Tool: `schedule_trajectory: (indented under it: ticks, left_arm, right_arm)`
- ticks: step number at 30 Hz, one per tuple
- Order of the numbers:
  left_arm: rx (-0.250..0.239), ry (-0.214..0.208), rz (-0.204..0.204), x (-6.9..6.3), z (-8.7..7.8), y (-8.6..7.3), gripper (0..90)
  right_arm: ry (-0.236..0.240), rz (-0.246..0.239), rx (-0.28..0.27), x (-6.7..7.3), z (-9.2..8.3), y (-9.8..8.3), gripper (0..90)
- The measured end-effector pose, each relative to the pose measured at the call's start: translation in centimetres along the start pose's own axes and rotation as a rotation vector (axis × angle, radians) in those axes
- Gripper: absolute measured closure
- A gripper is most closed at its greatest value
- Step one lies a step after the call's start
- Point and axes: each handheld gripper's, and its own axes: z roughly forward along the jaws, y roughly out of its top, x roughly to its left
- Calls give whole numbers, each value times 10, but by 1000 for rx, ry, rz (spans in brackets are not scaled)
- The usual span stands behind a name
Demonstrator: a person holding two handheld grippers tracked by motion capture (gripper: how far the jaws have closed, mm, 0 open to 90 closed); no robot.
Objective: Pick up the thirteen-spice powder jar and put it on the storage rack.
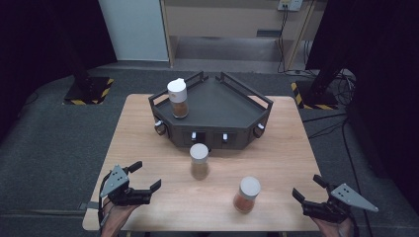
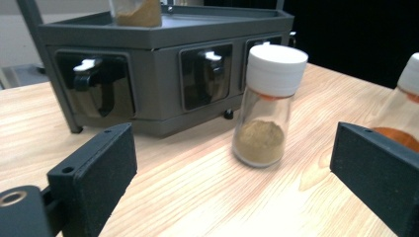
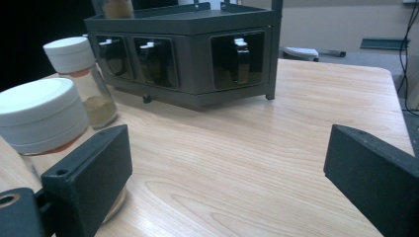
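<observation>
A dark grey corner rack [image 1: 217, 98] stands at the table's far middle, with one white-capped spice jar [image 1: 178, 98] on its top left. A second jar of brown-green powder [image 1: 199, 161] stands on the table just in front of the rack, also in the left gripper view [image 2: 271, 103] and right gripper view [image 3: 81, 74]. A third jar with orange powder [image 1: 246, 194] stands nearer the front, close on the left in the right gripper view [image 3: 39, 118]. My left gripper [image 1: 147, 177] is open at the front left. My right gripper [image 1: 307, 188] is open at the front right. Both hold nothing.
The wooden table [image 1: 276, 148] has free room left and right of the two loose jars. The rack's front face carries small hook clips [image 2: 205, 74]. Grey floor, stand bases with yellow-black tape [image 1: 89, 91] and cables [image 1: 336, 84] surround the table.
</observation>
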Motion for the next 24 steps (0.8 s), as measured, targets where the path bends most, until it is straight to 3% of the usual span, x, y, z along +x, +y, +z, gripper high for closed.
schedule_trajectory:
  ticks: [15,24]
  left_arm:
    - [9,19,-13,11,-6,-22,32]
    - [-22,-8,-58,29,-11,-32,31]
  right_arm:
    - [-5,1,-8,-4,-3,-4,46]
    - [10,0,-15,-5,-4,-6,48]
